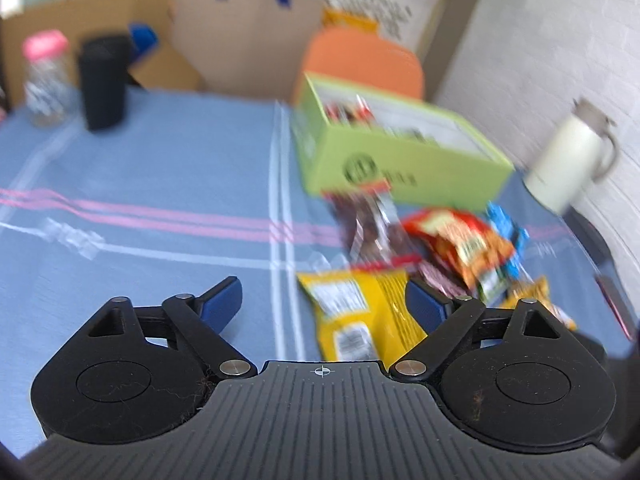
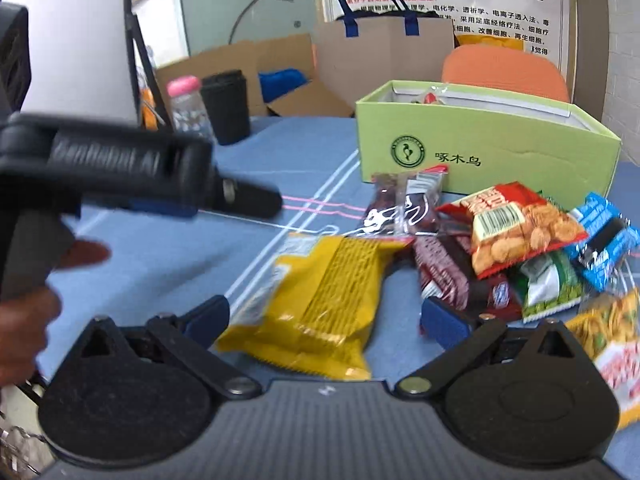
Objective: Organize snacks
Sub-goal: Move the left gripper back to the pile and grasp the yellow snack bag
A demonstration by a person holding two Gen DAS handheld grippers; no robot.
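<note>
Left wrist view:
Left claw [image 1: 322, 300]: wide, nothing gripped, above the yellow packet [image 1: 360, 312] on the blue surface [image 1: 160, 168].
Green box [image 1: 400, 160]: open, red wrappers inside, blurred.

Right wrist view:
Right claw [image 2: 326, 316]: wide, empty, yellow packet [image 2: 320, 300] between its fingers.
Green box [image 2: 480, 148]: open, one wrapper showing above the rim.
Snack pile [image 2: 520, 232]: loose before the box.

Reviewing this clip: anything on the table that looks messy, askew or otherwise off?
Yes. The snack packets lie in a loose, overlapping heap on the blue tablecloth in front of the green box, at mixed angles, with the yellow packet slightly apart. The box is open with only a few packets showing inside. Nothing looks spilled or torn.
</note>
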